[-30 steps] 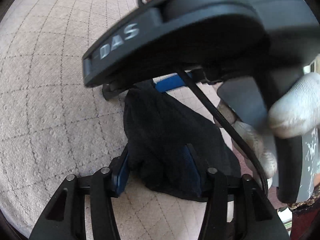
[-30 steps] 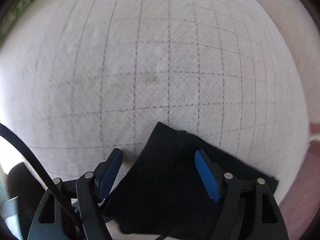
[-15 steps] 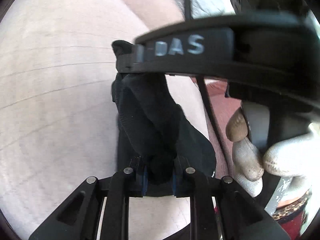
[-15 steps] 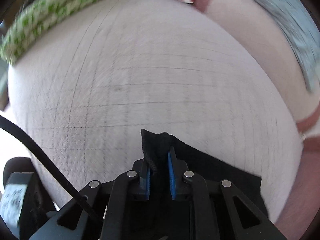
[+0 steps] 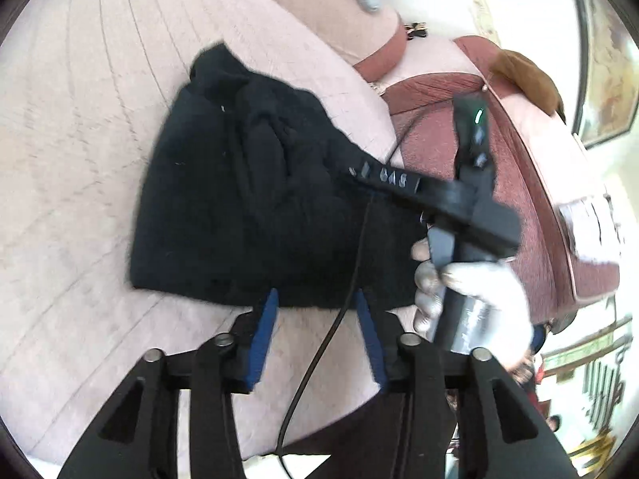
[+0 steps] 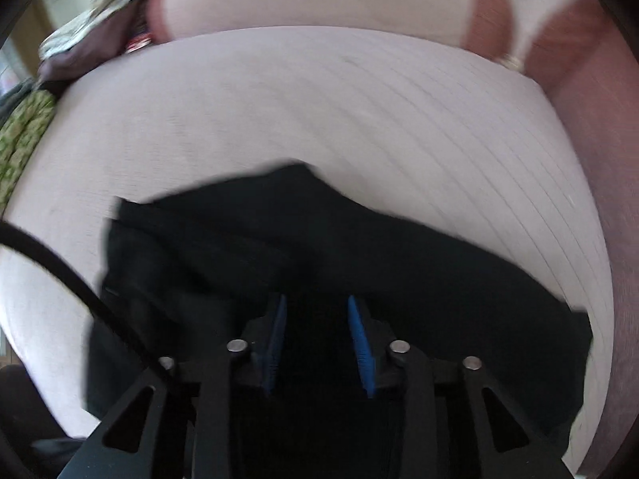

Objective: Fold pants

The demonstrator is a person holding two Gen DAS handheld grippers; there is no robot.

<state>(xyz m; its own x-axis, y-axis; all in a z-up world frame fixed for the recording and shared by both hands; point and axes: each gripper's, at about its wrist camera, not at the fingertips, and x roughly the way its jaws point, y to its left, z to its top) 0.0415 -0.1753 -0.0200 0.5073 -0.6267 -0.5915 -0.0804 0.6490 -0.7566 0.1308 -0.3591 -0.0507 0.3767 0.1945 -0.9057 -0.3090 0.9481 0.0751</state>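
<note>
The black pants (image 5: 255, 207) lie bunched in a folded heap on the pale quilted cushion (image 5: 80, 159). My left gripper (image 5: 315, 299) is open, its blue pads just at the near edge of the heap, holding nothing. In the left wrist view the right gripper's body (image 5: 439, 195) and gloved hand (image 5: 471, 291) hover over the right side of the pants. In the right wrist view my right gripper (image 6: 315, 307) is open over the black pants (image 6: 359, 247), its blue pads apart with no cloth pinched between them.
The cushion (image 6: 319, 99) belongs to a pink and maroon sofa with an armrest (image 5: 519, 127) at the right. A green patterned cloth (image 6: 20, 139) lies at the left edge. A black cable (image 5: 331, 319) crosses in front of the left gripper.
Both grippers were shut on the pants half a second ago; both have opened and let go. The pants now lie as a wider heap on the cushion, and both grippers have pulled back.
</note>
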